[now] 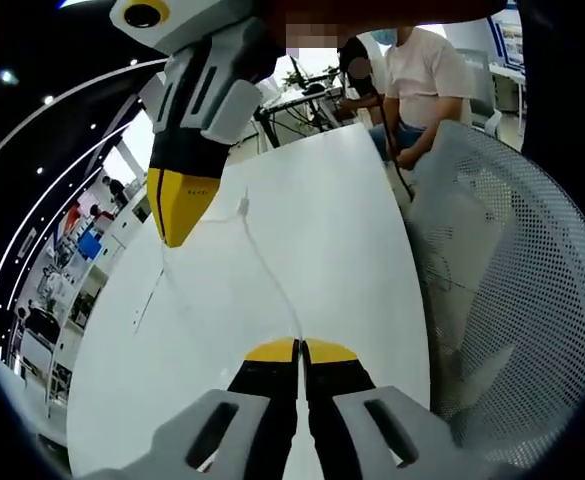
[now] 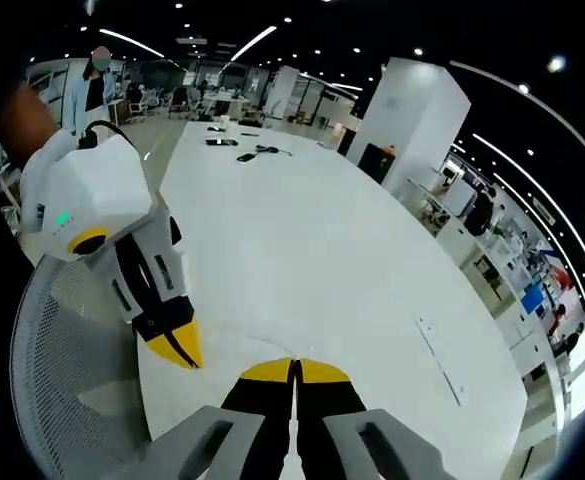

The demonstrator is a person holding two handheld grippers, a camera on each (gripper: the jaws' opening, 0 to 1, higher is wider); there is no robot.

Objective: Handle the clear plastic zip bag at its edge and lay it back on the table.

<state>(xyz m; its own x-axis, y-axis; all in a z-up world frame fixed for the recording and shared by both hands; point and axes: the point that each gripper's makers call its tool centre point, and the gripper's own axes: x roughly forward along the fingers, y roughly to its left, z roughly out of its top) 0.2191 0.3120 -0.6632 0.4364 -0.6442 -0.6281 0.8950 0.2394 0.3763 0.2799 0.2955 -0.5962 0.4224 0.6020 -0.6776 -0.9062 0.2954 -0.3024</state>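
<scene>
With both the left gripper (image 1: 300,347) and right gripper (image 2: 294,366) clenched on the clear zip bag's (image 1: 262,262) edge above the white surface (image 1: 322,220), uneven pulling could slip that thin film free

Long white table (image 2: 312,250), mesh chair (image 1: 512,290), seemingly open office.

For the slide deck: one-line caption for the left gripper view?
Left gripper and right gripper, both shut on edges of the clear zip bag, over the white table.
</scene>
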